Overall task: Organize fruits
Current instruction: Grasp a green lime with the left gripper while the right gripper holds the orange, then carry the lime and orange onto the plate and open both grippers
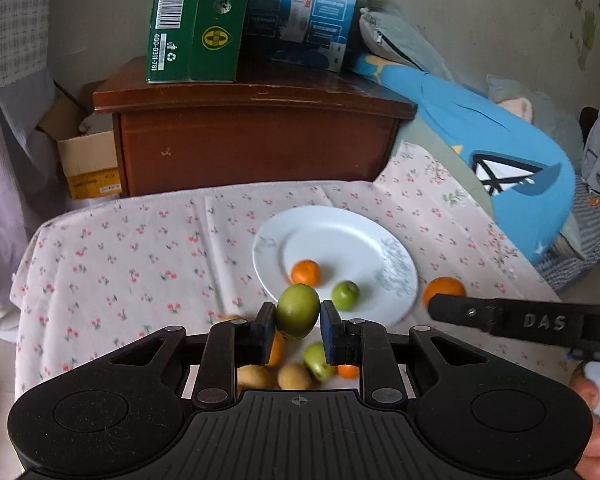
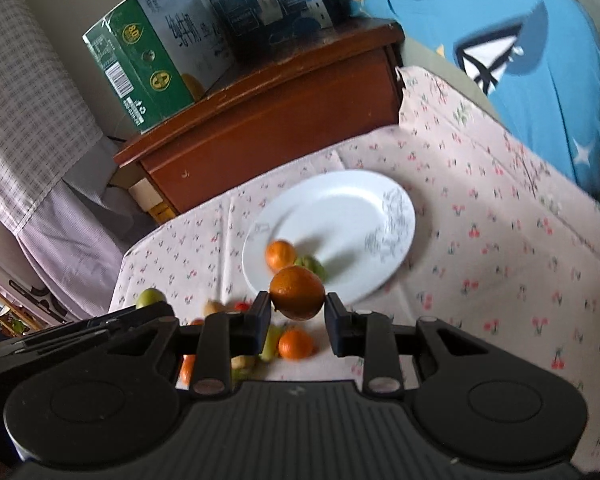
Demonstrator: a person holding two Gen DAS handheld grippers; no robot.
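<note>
Here, left wrist view: left gripper [image 1: 298, 316] jaws clamp a green fruit [image 1: 297, 310], held above the table [image 1: 140, 248]. Beyond it, the plate [image 1: 340, 236] carries a small orange [image 1: 305, 272] and a small green fruit [image 1: 345, 295]. More fruit lies on the cloth below the jaws. Right wrist view: right gripper [image 2: 298, 310] jaws grip an orange [image 2: 297, 292] above the near rim of the plate [image 2: 352, 204]. Loose fruit sits beneath; one tangerine [image 2: 295, 344] is clear.
</note>
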